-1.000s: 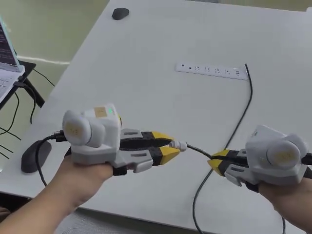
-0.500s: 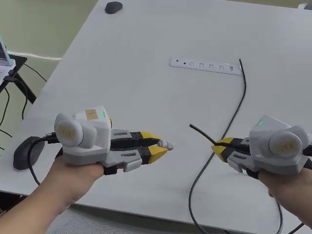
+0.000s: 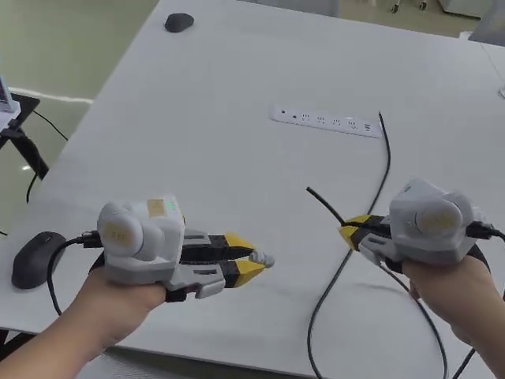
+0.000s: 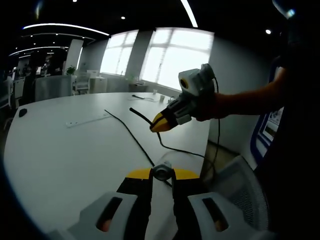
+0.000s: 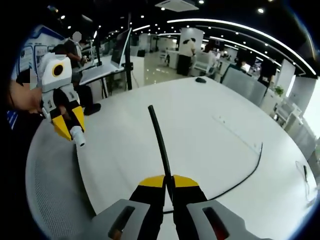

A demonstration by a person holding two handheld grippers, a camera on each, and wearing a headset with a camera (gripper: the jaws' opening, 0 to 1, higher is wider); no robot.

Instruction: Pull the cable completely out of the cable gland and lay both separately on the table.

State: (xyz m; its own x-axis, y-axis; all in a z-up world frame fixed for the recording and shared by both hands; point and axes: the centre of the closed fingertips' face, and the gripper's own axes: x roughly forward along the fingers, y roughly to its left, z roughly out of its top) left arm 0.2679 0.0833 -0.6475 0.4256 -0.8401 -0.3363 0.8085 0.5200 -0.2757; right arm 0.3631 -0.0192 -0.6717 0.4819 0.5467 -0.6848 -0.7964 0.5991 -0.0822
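My left gripper (image 3: 251,264) is shut on the small grey cable gland (image 3: 263,258), which pokes out past its yellow tips; the gland (image 4: 162,170) shows end-on between the jaws in the left gripper view. My right gripper (image 3: 347,234) is shut on the black cable (image 3: 322,204), whose free end sticks out up and to the left, clear of the gland. In the right gripper view the cable (image 5: 159,140) rises straight from the closed jaws, and the left gripper (image 5: 70,125) with the gland (image 5: 79,137) hangs at the left. A clear gap separates gland and cable end.
A white power strip (image 3: 325,121) lies across the middle of the grey table (image 3: 205,134). The cable's slack (image 3: 331,292) runs down over the near table edge. One dark mouse (image 3: 179,22) sits at the far left, another (image 3: 31,258) near the left front edge.
The cable end has come free of the gland. My two grippers have moved apart, the left one with the gland to the left, the right one with the cable to the right.
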